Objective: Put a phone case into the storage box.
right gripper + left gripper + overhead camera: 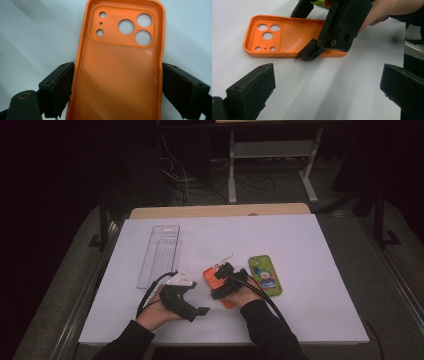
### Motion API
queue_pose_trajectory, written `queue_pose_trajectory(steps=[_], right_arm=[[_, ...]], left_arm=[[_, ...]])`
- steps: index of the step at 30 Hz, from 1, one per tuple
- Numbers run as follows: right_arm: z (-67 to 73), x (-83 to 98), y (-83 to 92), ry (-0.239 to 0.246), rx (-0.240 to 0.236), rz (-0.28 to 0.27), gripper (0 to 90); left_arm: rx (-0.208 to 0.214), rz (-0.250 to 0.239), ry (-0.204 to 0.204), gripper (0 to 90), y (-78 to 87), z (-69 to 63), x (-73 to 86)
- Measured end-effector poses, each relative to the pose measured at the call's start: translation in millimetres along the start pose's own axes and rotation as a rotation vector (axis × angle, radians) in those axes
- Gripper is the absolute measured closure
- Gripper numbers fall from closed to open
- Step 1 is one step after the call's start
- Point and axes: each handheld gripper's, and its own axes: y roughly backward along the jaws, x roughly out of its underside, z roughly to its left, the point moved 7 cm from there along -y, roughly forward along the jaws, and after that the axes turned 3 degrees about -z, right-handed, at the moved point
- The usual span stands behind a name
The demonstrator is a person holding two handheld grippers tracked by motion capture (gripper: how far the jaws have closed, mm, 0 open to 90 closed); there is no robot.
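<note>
An orange phone case (120,57) lies inside-up on the white table, its camera cut-outs at the far end. My right gripper (117,87) straddles its lower half, one black pad against each long side, and the case's right edge bends in slightly. From the left gripper view, the right gripper (305,31) stands over the orange case (277,37), tilted down from the upper right. My left gripper (327,82) rests open just short of the case with only bare table between its jaws. From above, the left gripper (197,300) sits left of the right gripper (223,272) and the case (210,276).
A phone in a green case (265,275) lies face-down just right of my right hand. A clear plastic tray (159,254) lies lengthwise at the left of the white table (300,310). Beyond the table's far edge there are cables and a metal stand.
</note>
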Motion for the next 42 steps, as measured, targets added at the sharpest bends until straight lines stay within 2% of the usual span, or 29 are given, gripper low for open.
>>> queue_pose_trajectory(steps=[7, 12, 17, 23, 27, 28, 29, 35, 38, 42], right_arm=[[-1.0, -0.4, 1.1, 0.000, -0.006, -0.007, 14.3], [-4.2, 0.2, 3.2, 0.057, -0.016, -0.017, 14.4], [-7.1, -0.4, 10.6, 0.060, -0.044, -0.016, 14.5], [-13.7, 1.8, 17.2, 0.072, -0.070, -0.006, 14.8], [-15.0, 2.0, 19.0, 0.090, -0.082, -0.007, 14.8], [-15.4, 1.8, 19.8, 0.099, -0.085, -0.010, 14.8], [-17.2, 1.0, 22.7, 0.118, -0.092, -0.008, 14.8], [-29.0, -3.0, 33.7, 0.159, -0.102, -0.022, 14.8], [-33.6, -4.5, 38.5, 0.170, -0.116, -0.032, 14.8], [-40.8, -6.3, 48.1, 0.191, -0.176, -0.062, 14.8]], left_arm=[[0.000, -0.003, 0.004, 0.0, -0.2, -0.3, -0.1], [0.002, -0.002, 0.003, 0.0, -0.5, -0.6, 0.1], [0.002, -0.003, 0.006, 0.0, -0.8, -1.0, 0.1], [-0.004, 0.023, -0.039, 0.0, 0.5, 2.4, 1.4], [-0.002, 0.024, -0.045, 0.0, 0.4, 2.6, 1.3], [-0.003, 0.020, -0.039, 0.0, 0.3, 2.2, 1.1], [-0.001, 0.003, -0.014, 0.0, -0.6, 0.0, 0.2], [0.002, 0.007, -0.028, 0.0, 0.4, -0.7, -1.6], [0.002, -0.002, -0.038, 0.0, 4.0, -0.4, -7.9], [0.005, -0.011, -0.043, 0.0, 7.6, 1.2, -16.6]])
